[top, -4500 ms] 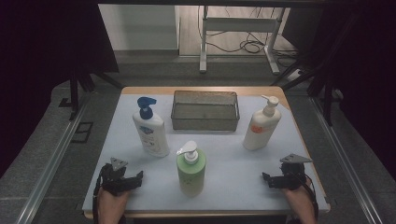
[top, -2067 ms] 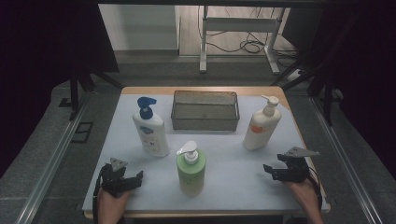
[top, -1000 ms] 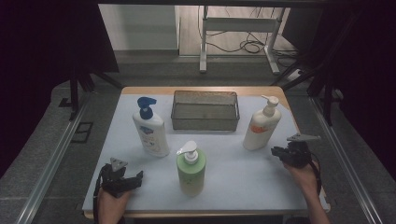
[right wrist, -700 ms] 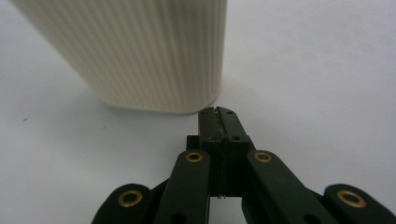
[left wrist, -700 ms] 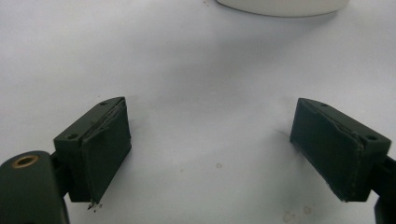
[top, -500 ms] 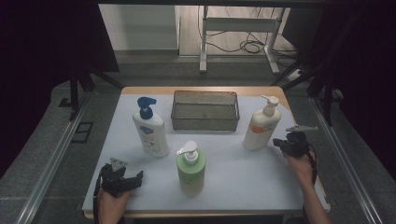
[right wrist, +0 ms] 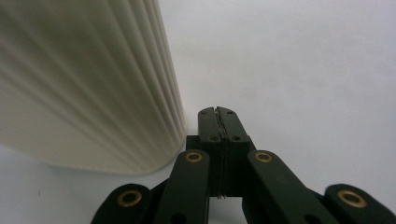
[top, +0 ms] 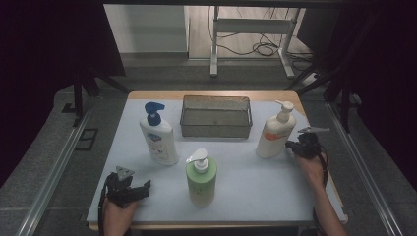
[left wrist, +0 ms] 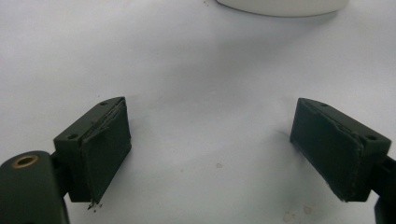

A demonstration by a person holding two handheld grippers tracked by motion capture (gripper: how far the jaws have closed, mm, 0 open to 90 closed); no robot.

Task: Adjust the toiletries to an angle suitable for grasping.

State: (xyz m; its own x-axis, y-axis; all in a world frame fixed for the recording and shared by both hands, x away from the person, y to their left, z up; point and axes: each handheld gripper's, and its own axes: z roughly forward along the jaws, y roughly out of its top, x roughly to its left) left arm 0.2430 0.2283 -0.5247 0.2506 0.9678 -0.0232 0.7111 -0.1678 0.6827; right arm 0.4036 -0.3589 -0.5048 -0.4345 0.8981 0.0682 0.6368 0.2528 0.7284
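My right gripper (top: 295, 147) is shut with nothing between its jaws, low over the table just right of the cream pump bottle (top: 275, 132). In the right gripper view the closed jaws (right wrist: 218, 114) sit beside the bottle's ribbed cream wall (right wrist: 88, 88), apart from it. My left gripper (top: 140, 189) rests at the near left of the table, open and empty; the left gripper view has its two pads (left wrist: 105, 144) spread wide over bare white surface. A white bottle with a blue pump (top: 158, 133) and a green pump bottle (top: 201, 178) stand on the table.
A dark wire basket (top: 216, 117) sits at the back middle of the white table (top: 255, 196). A white rounded base (left wrist: 280, 5) shows at the top of the left gripper view. A metal stand and cables lie on the floor beyond.
My right hand has moved forward and leftwards from the near right corner to the cream bottle's side. The left hand has stayed where it was.
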